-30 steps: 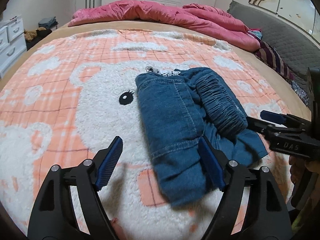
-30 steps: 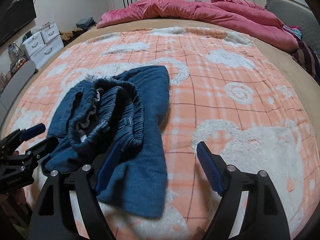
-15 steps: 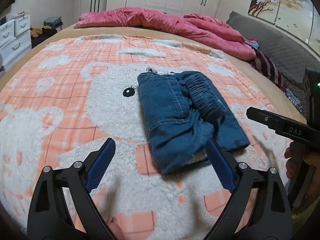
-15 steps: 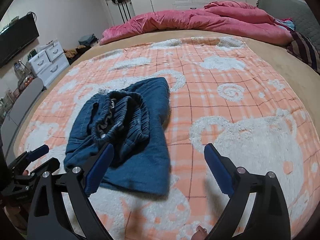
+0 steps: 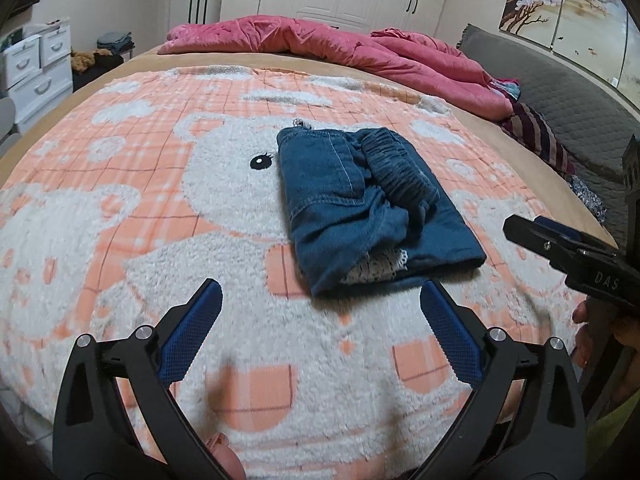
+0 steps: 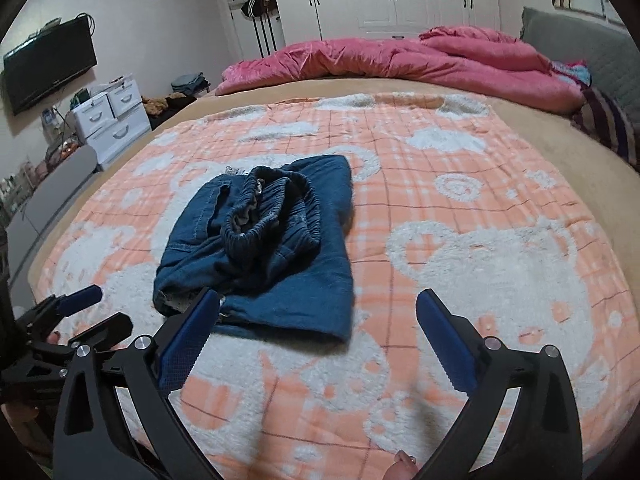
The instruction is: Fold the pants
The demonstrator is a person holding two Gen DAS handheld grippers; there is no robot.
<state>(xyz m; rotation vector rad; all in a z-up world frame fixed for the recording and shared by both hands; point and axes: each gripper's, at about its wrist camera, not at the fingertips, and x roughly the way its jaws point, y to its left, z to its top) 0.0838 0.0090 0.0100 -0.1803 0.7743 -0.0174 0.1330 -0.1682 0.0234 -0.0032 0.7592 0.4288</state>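
Note:
The blue denim pants [image 5: 360,200] lie folded in a bundle in the middle of the bed, elastic waistband on top, a bit of white lining showing at the near end. My left gripper [image 5: 320,286] hovers just short of their near edge, jaws still opening, nothing between them. In the right wrist view the pants [image 6: 272,248] sit ahead and to the left of my right gripper [image 6: 318,294], whose jaws are also opening and hold nothing; its left finger overlaps the bundle's near corner in the picture. Each gripper shows at the side of the other's view.
An orange and white bear-pattern blanket [image 5: 120,200] covers the bed. A pink duvet [image 6: 400,60] is bunched along the far edge, with a grey headboard [image 5: 560,100] and striped cloth at right. White drawers [image 6: 112,120] and a wall television [image 6: 48,68] stand left.
Both grippers have drawn back from the pants toward the near edge of the bed, and their jaws have spread wider. The pants stay folded where they lay.

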